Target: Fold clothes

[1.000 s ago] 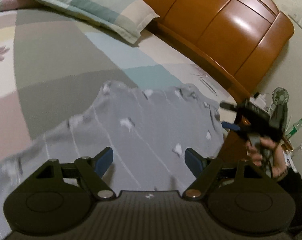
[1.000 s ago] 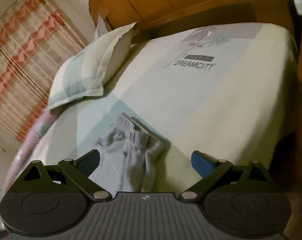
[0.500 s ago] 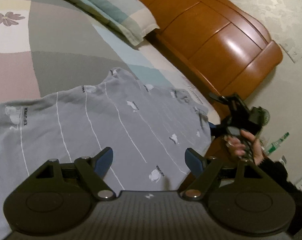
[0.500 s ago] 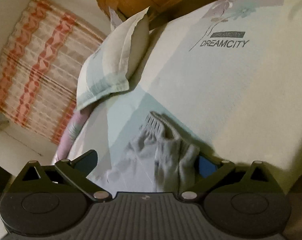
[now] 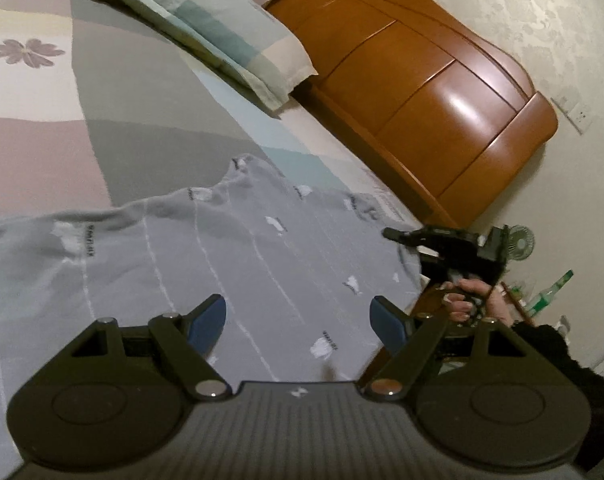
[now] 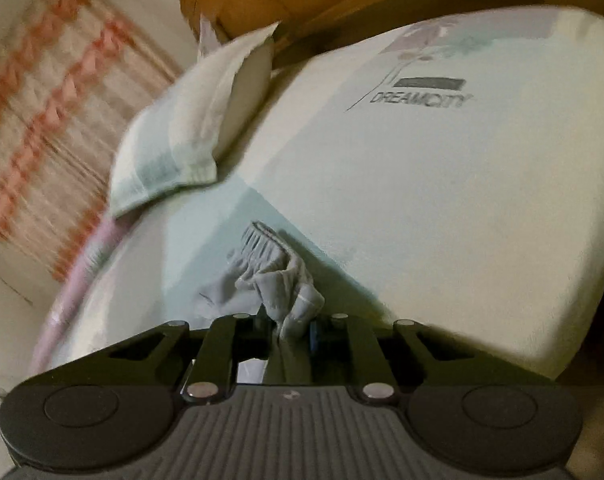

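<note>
And there it was: the right gripper [image 6: 289,330] had just snapped its jaws together on a bunched corner of the grey garment [image 5: 229,264], the fabric pinched between the blue pads and puckering up ahead of them toward twelve o'clock in the right wrist view. From the left wrist camera that same gripper showed at about three o'clock, a dark tool biting the garment's far edge, with the person's hand [image 5: 468,296] wrapped round its handle and a black sleeve [image 5: 558,356] trailing toward five o'clock.

The left gripper [image 5: 299,322] hung with its jaws wide apart, nothing between the blue pads, poised over the near part of the garment at six o'clock; whether it touched the cloth could not be told.

The garment itself lay spread across the bedsheet [image 5: 141,128], grey with thin white lines and small white prints, running from nine o'clock through the centre to the bed's edge at three. A checked pillow [image 5: 217,24] sat at twelve o'clock, its end just beside the wooden headboard [image 5: 434,96] sweeping from twelve to two. In the right wrist view the sheet carried the printed word DREAMCITY at one o'clock, and a blurred pink-and-white curtain [image 6: 57,120] filled the ten o'clock side.
</note>
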{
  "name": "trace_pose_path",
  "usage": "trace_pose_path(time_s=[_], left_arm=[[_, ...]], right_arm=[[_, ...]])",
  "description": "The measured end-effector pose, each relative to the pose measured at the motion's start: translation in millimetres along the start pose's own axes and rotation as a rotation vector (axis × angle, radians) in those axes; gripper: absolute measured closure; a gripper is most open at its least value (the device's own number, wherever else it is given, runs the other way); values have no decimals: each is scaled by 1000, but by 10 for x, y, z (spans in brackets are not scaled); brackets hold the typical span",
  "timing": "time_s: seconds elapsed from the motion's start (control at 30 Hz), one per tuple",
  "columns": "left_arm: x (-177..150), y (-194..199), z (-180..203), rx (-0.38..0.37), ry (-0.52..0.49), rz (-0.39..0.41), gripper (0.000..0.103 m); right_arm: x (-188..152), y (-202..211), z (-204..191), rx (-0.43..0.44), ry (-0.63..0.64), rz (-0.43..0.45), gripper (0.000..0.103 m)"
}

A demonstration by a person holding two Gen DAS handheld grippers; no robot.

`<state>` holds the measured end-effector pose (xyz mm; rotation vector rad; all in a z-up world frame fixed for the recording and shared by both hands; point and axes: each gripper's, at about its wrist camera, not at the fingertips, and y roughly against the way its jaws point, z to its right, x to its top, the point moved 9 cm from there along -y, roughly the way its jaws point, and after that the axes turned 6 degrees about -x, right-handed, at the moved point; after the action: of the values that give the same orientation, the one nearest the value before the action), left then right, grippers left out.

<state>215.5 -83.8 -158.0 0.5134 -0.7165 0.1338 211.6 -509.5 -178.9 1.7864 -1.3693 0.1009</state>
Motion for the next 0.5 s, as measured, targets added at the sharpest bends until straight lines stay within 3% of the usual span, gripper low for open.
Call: trace_pose_path(time_s=[0.17,0.5], left_arm=[[-21,22,16,15,-12,-5,24],[14,60,-21,41,-20,3,24]], right_arm=[[-11,138,-75,-58,48,45,86],[-83,304,126,-113,24,100,87]])
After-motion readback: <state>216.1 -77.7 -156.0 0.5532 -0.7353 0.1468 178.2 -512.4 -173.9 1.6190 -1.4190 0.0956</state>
